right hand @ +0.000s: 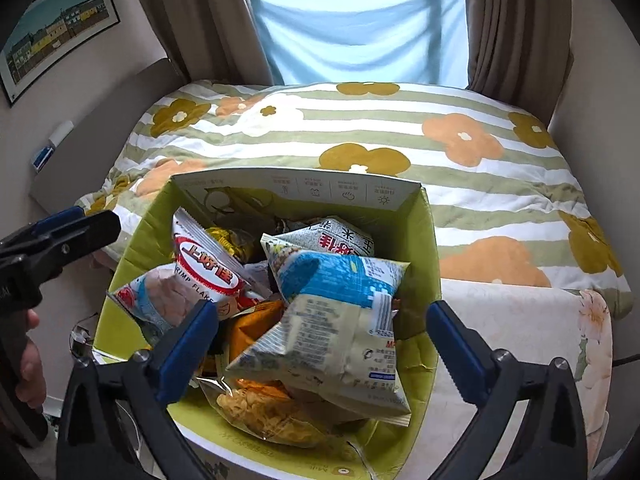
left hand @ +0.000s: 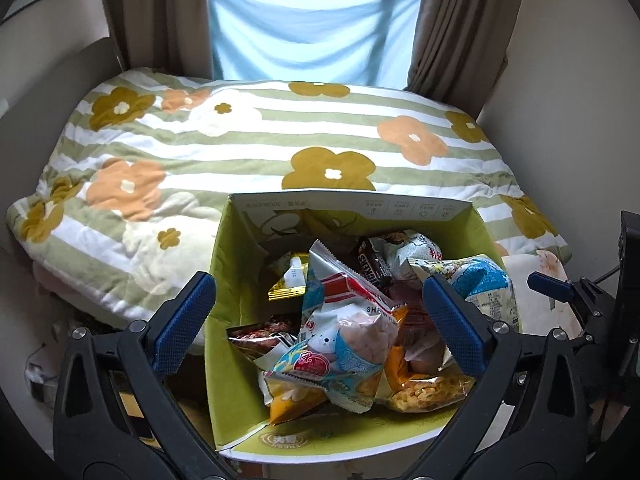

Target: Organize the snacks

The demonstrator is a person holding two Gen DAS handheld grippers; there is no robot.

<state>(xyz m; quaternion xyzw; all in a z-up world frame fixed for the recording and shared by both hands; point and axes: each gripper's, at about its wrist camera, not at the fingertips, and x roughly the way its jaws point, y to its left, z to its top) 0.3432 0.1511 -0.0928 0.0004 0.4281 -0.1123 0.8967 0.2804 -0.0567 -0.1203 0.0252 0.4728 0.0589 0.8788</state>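
**Open carton of snack packets, both grippers held over it with jaws spread**

Left wrist view: The left gripper point(left hand: 320, 322) is held above a green cardboard carton point(left hand: 230, 280) with its blue-padded jaws spread wide and nothing between them. The carton stands against the near edge of a bed covered by a green-striped flowered quilt point(left hand: 256, 136). Small care icons and tiny unreadable print are seen on the carton's far flap. Inside the carton, a shrimp flakes packet point(left hand: 344, 320) lies on top near the middle; the letters "SHR" can be read on it, with a red-and-white logo above. Behind it, toward the far wall, a brown Snickers bar point(left hand: 370, 266) is seen with part of its name legible. At the carton's right wall a blue-and-cream packet point(left hand: 486, 288) leans, its fine print too small to read. A clear bag of yellow puffed snack point(left hand: 428, 394) rests at the near right corner. The other gripper's blue tip is visible beyond the carton's right wall.

Right wrist view: The right gripper point(right hand: 322, 342) is likewise held over the carton point(right hand: 132, 276), jaws spread apart and empty. "RIMP FLAKE" and Chinese characters are read on the shrimp flakes packet point(right hand: 200, 276) at the carton's left side. The blue-and-cream packet point(right hand: 340, 320) lies uppermost in the middle, back panel up. The left gripper point(right hand: 76, 224) is seen just outside the carton's left wall.
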